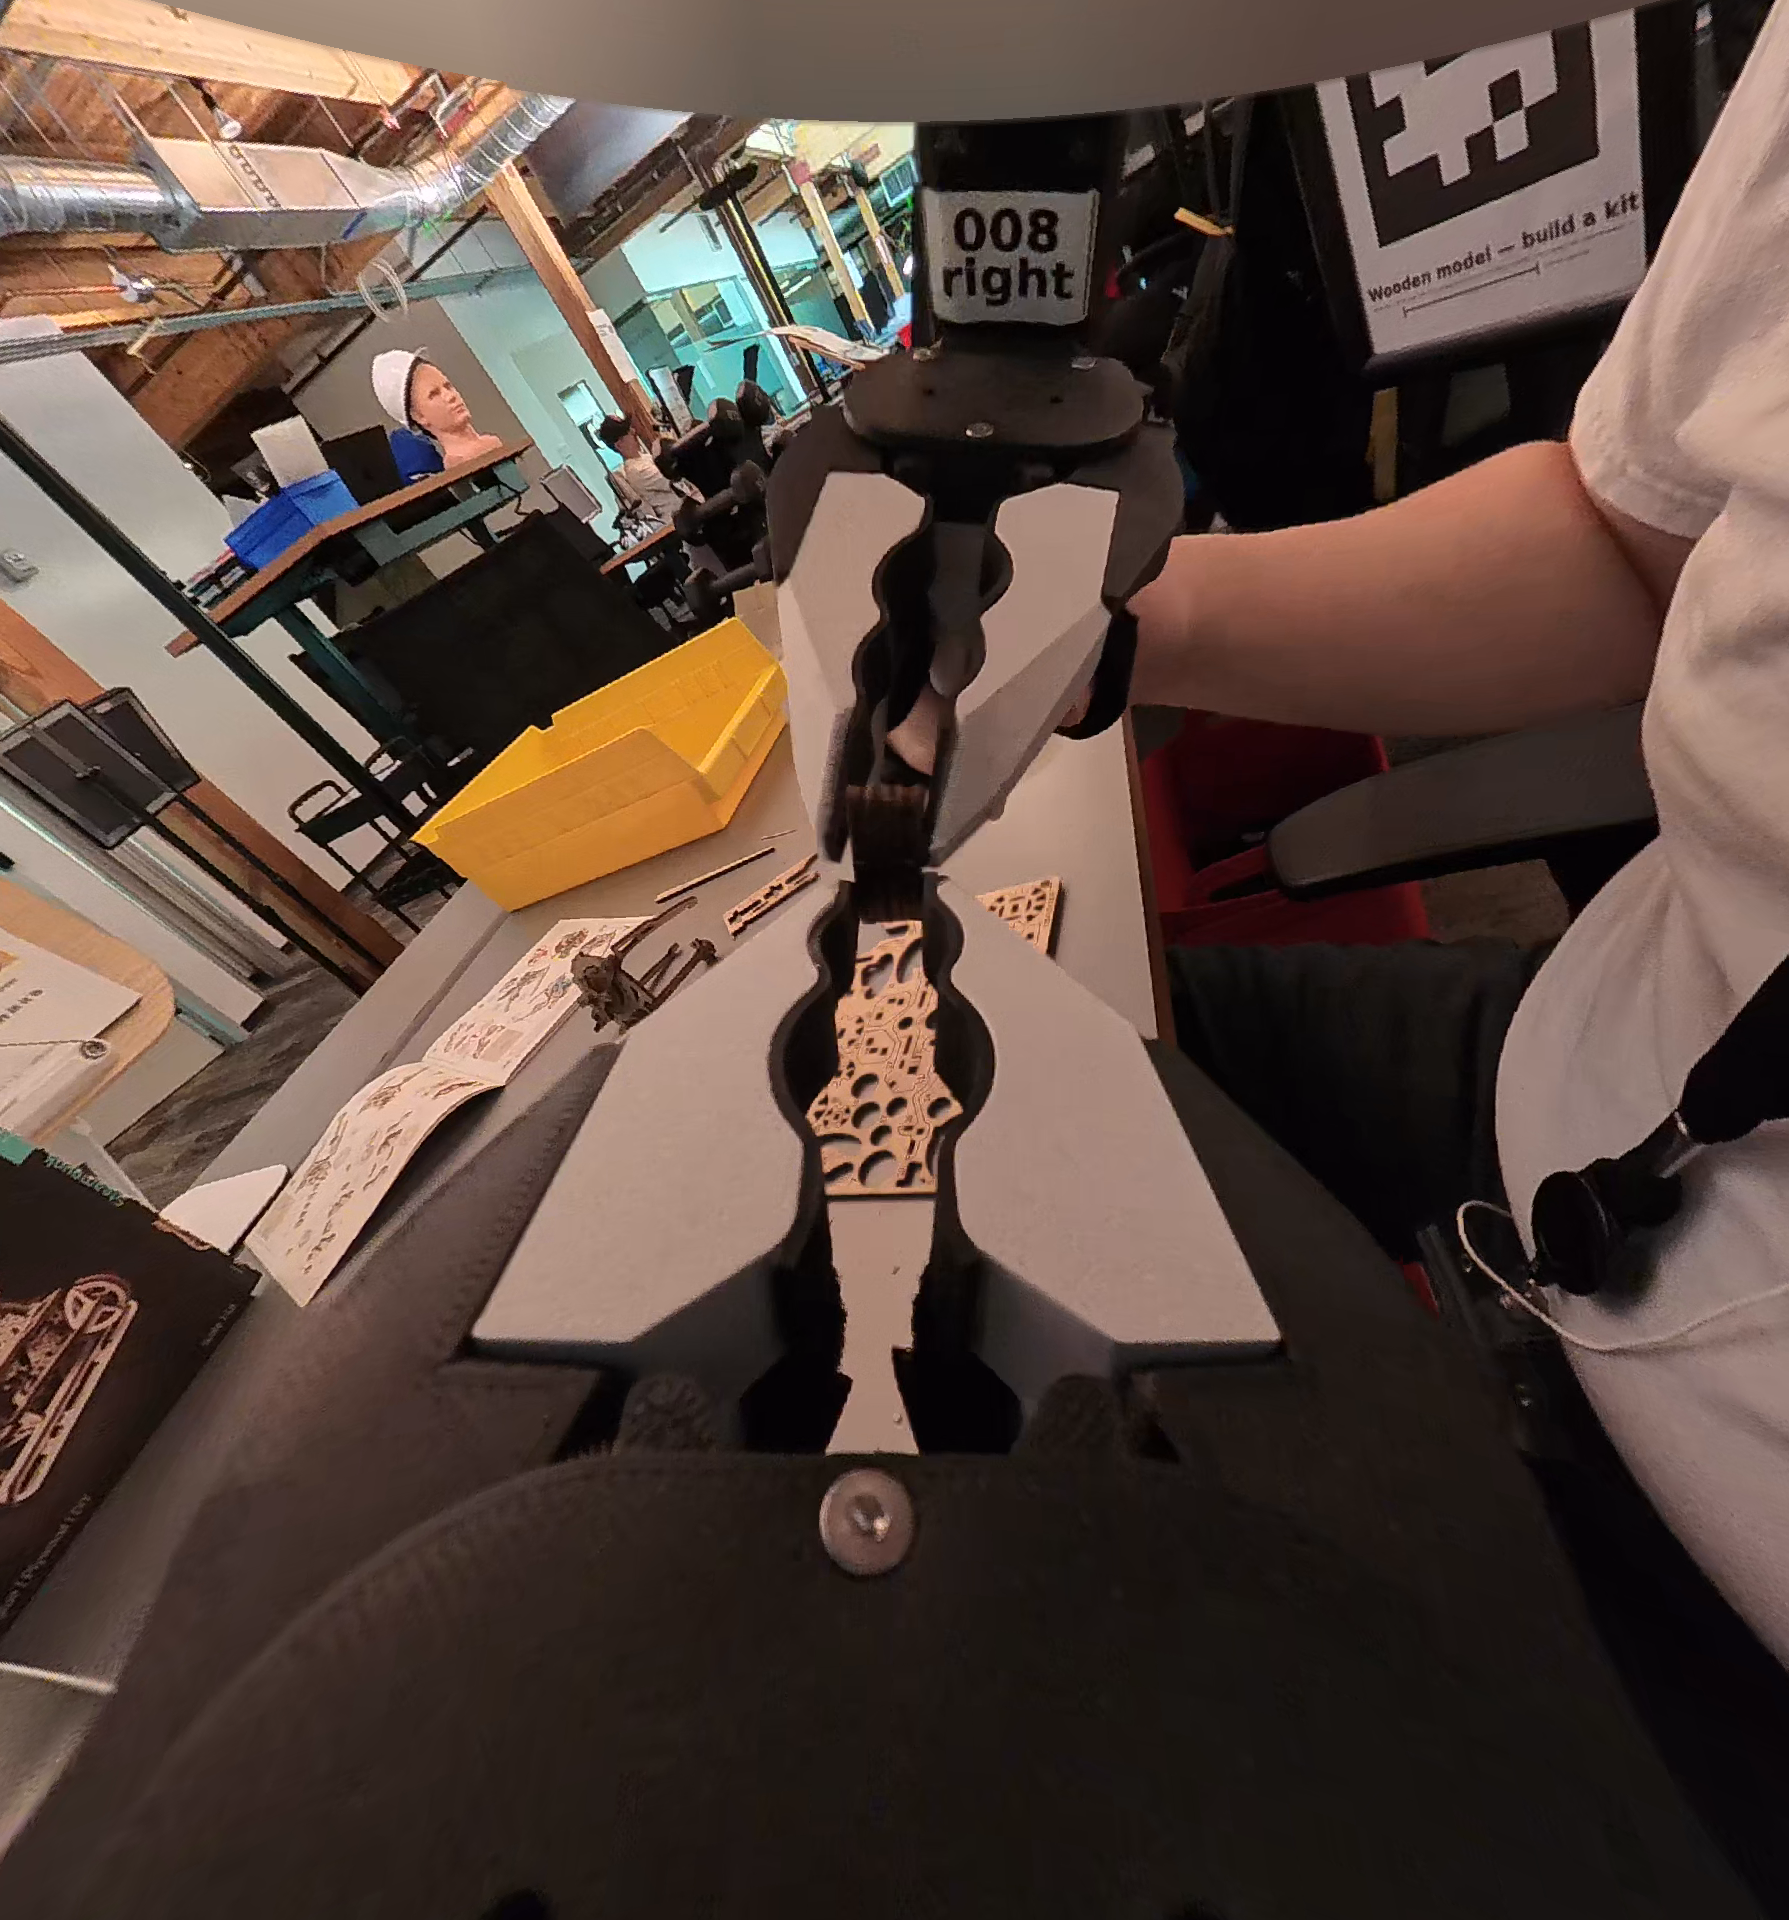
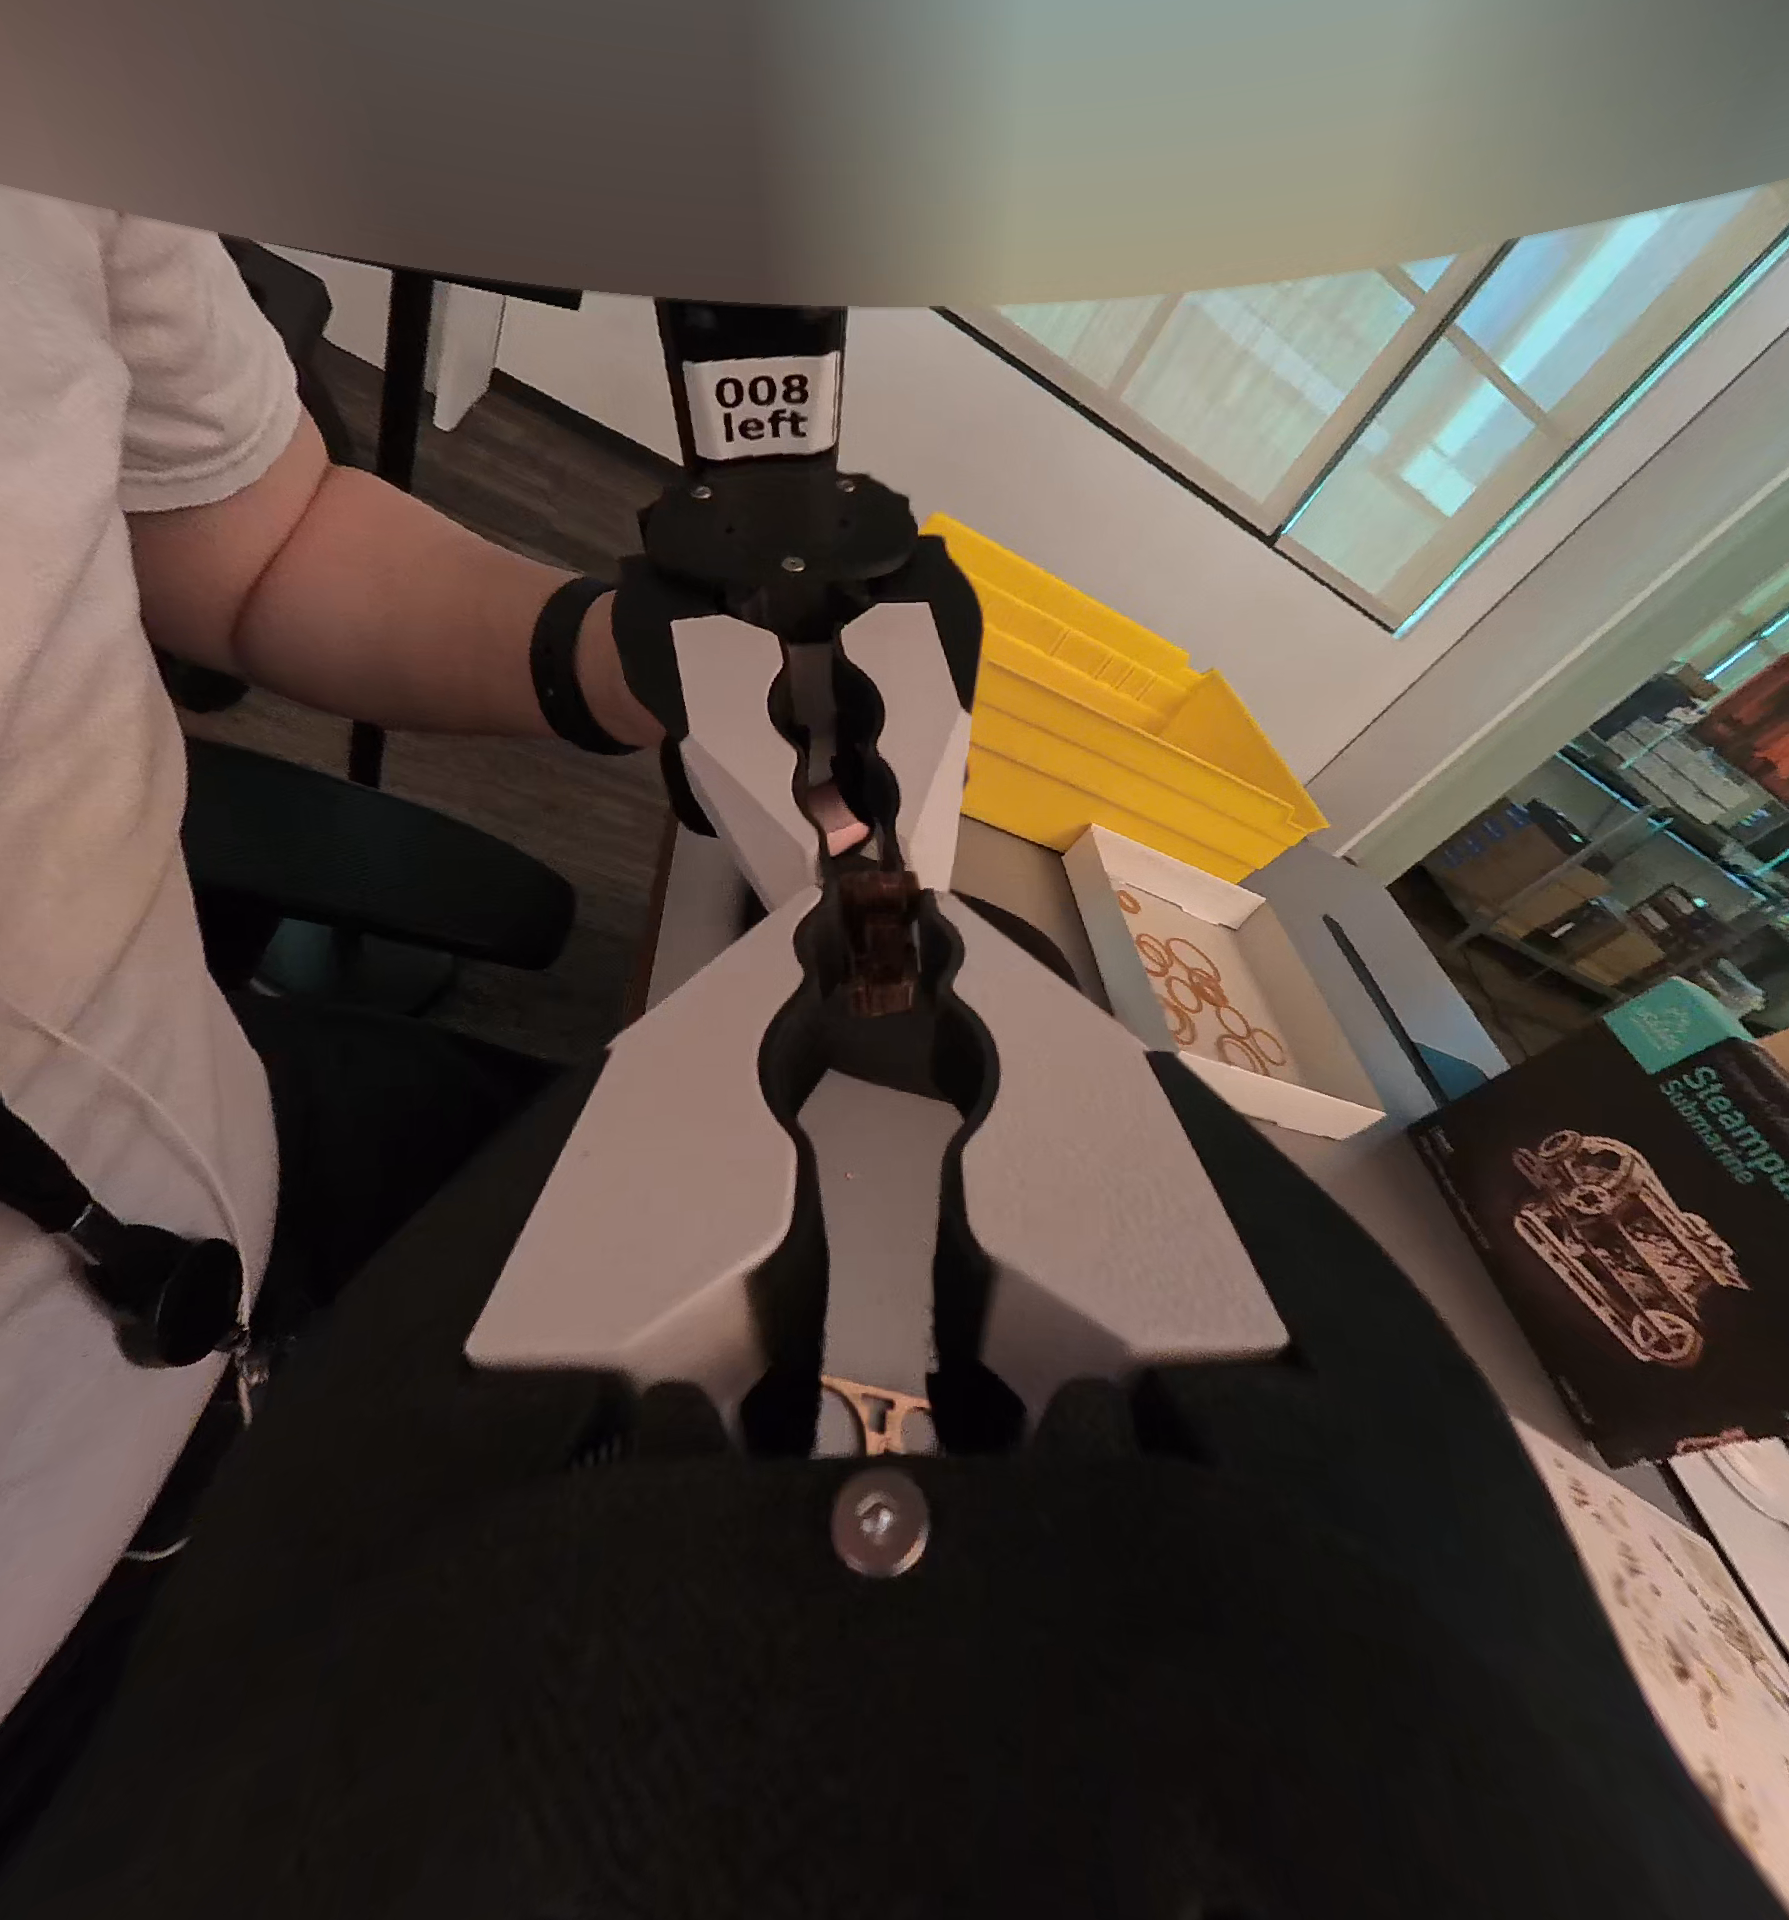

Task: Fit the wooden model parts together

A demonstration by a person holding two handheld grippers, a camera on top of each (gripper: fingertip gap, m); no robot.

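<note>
The right tool (image 2: 874,940) points forward, its grey fingers (image 2: 682,1143) closed on a small dark wooden part (image 2: 877,956). The left tool (image 2: 854,862) meets it tip to tip from the far side, its fingers pinching the same wooden part at its far end. Beyond the wooden part and to its right, a yellow bin (image 2: 1108,748) sits on the desk (image 2: 1409,1205). Nearer, right of the part, lies a white tray (image 2: 1129,914) with thin wooden rings (image 2: 1207,997), and beyond that a dark kit box (image 2: 1638,1236).
</note>
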